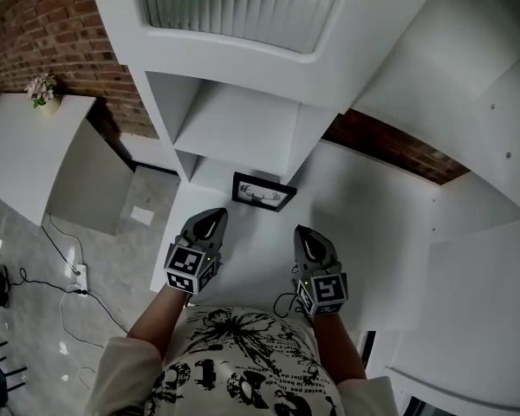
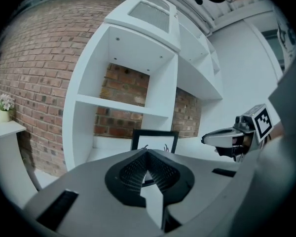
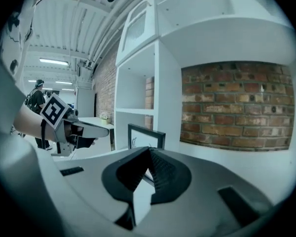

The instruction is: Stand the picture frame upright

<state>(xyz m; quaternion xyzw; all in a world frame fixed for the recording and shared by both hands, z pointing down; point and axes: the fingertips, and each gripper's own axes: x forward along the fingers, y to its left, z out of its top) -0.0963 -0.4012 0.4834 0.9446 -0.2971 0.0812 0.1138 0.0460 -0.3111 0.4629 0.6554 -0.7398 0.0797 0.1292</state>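
Evidently the picture frame (image 1: 263,191) stood upright near the counter's (image 1: 373,224) back edge, so I held left gripper (image 1: 210,218) and right gripper (image 1: 305,233) closed, empty.

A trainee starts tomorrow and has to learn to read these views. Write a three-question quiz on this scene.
1. True or false: the left hand-held gripper grips the picture frame.
2. On the white counter, the picture frame: A lies face up; B stands upright before the shelf unit; C lies face down.
3. How do the jaws of the right hand-held gripper stand, and what is between them?

Key: 1 false; 2 B; 3 shut, with nothing between them.
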